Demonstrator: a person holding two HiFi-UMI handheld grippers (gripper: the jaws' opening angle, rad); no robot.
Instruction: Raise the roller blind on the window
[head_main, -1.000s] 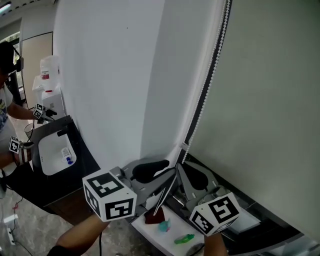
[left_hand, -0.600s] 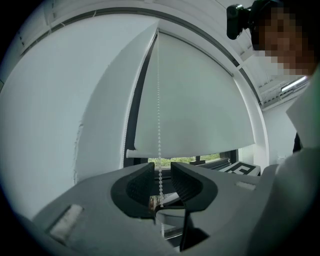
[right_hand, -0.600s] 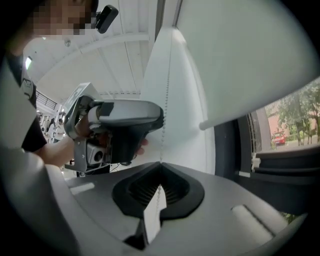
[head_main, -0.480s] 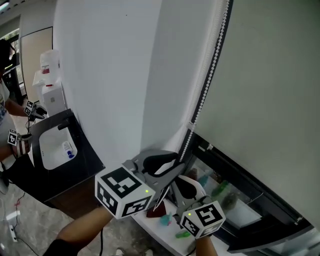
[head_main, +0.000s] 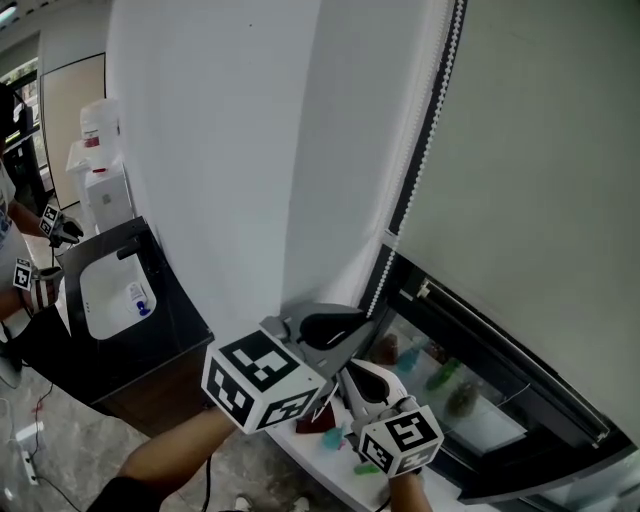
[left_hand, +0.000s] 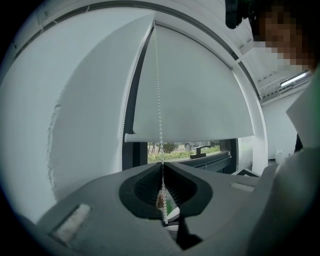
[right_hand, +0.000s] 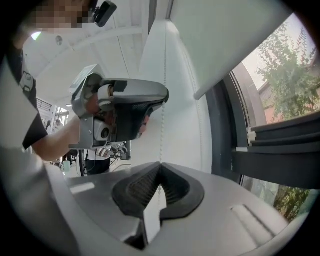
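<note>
The pale roller blind (head_main: 530, 200) covers most of the window, and its bottom bar (left_hand: 190, 135) hangs above a strip of bare glass (head_main: 450, 385). The white bead chain (head_main: 420, 150) runs down the blind's left edge. My left gripper (head_main: 368, 320) has just been closing and now pinches the chain (left_hand: 159, 100) between its tips (left_hand: 162, 163). My right gripper (head_main: 352, 368) sits just below it, shut on the same chain (right_hand: 163, 130) where its tips meet (right_hand: 160, 163). The left gripper (right_hand: 127, 110) shows above in the right gripper view.
A white sill (head_main: 300, 450) below the grippers carries small red, teal and green items. At left is a dark counter (head_main: 160, 340) with a white basin (head_main: 105, 300), and behind it a white dispenser (head_main: 100, 170). Another person's hands with grippers (head_main: 40, 250) work at the far left.
My right gripper has sunk along the chain. The blind's bottom bar has risen and bared more window. The left gripper has shifted slightly towards the chain and closed on it.
</note>
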